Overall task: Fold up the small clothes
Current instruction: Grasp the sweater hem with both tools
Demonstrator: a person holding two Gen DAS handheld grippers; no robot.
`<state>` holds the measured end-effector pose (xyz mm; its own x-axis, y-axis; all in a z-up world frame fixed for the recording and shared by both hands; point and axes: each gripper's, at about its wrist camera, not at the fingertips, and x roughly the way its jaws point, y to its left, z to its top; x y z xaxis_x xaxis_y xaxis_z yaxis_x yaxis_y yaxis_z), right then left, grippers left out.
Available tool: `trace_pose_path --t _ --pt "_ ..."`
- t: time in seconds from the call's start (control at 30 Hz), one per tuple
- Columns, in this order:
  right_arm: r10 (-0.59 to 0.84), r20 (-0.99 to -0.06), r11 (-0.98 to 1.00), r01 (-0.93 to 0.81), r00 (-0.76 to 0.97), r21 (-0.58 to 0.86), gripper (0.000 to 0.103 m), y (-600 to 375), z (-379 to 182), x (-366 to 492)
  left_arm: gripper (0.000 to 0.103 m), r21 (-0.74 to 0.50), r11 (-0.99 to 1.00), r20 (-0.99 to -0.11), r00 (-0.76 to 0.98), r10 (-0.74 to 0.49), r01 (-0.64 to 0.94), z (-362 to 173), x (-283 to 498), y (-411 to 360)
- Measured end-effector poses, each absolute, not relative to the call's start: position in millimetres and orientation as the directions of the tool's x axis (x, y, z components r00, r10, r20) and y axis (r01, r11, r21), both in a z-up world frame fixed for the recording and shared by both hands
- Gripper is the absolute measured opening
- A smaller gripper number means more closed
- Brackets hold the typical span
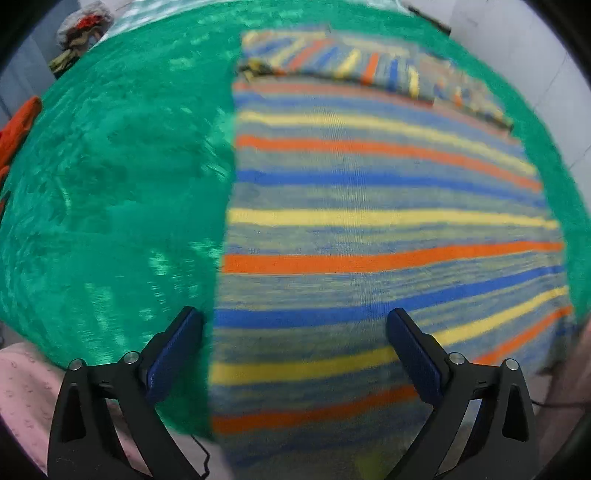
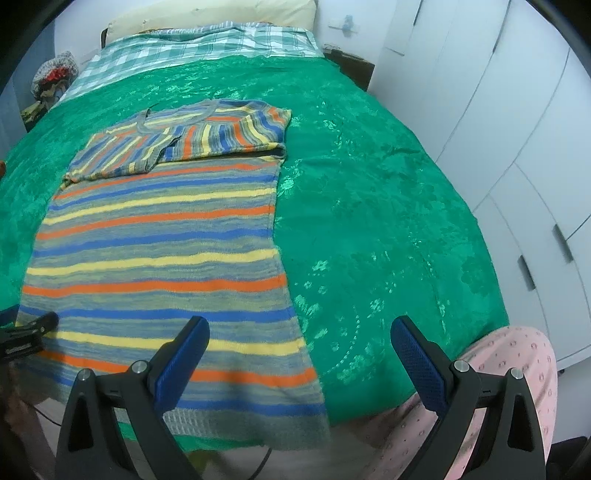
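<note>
My left tongs [image 1: 295,354] hung released at the bottom of the left view, one finger over the green bedspread [image 1: 110,192], the other over the striped sweater [image 1: 369,229]. My right tongs [image 2: 300,354] were also released, spread across the sweater's right edge at the bottom of the right view, with my pink trouser leg [image 2: 517,362] at lower right. The sweater lay flat on the bedspread, hem nearest me, both sleeves [image 2: 207,138] folded across the chest higher in the frame. Beyond lay a checked sheet [image 2: 192,48], a pillow [image 2: 221,14] at top, and white cupboards [image 2: 517,147] on the right.
</note>
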<state>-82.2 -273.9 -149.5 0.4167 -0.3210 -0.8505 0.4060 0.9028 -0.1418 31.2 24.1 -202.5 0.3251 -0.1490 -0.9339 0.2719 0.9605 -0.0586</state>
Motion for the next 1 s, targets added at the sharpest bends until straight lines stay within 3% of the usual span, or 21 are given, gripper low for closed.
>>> trace_pose_path --t 0.1,0.23,0.33,0.37,0.43,0.47,0.5,0.53,0.77,1.0 --pt "-0.266 -0.851 0.920 0.384 0.453 -0.083 0.098 -300 -136 -89 0.101 -0.121 0.956 -0.926 0.316 -0.206 0.268 -183 21 51" --pt "-0.023 -0.924 0.940 0.324 0.381 0.110 0.098 -334 -146 -99 0.099 -0.201 0.937 -0.947 0.187 -0.260 0.287 -194 4 63" --pt "0.203 -0.944 0.905 0.317 0.261 0.283 0.088 -339 -181 -105 0.072 -0.173 0.929 -0.968 0.118 -0.222 0.328 -214 -9 49" --pt "0.238 -0.942 0.896 0.322 0.237 0.307 0.077 -338 -190 -106 0.064 -0.151 0.928 -0.974 0.106 -0.198 0.341 -218 -12 43" --pt "0.298 -0.940 0.890 0.309 0.165 0.336 0.068 -331 -212 -103 0.045 -0.134 0.922 -0.979 0.097 -0.180 0.362 -220 -16 34" --pt "0.328 -0.934 0.882 0.310 0.139 0.356 0.052 -330 -221 -101 0.009 -0.133 0.920 -0.981 0.083 -0.175 0.369 -222 -16 32" --pt "0.347 -0.930 0.872 0.321 0.125 0.369 0.015 -330 -227 -100 0.004 -0.145 0.917 -0.981 0.069 -0.182 0.371 -223 -15 31" --pt "0.376 -0.919 0.857 0.333 0.117 0.393 0.009 -331 -232 -100 0.004 -0.160 0.917 -0.978 0.066 -0.197 0.365 -220 -15 33" --pt "0.469 -0.829 0.761 0.337 0.304 0.554 0.009 -360 -188 -84 0.004 -0.433 0.871 -0.879 0.107 -0.465 0.232 -155 45 64" --pt "0.400 -0.766 0.746 0.307 0.503 0.591 0.009 -400 -162 25 0.004 -0.504 0.838 -0.794 0.270 -0.545 0.209 -131 195 39"
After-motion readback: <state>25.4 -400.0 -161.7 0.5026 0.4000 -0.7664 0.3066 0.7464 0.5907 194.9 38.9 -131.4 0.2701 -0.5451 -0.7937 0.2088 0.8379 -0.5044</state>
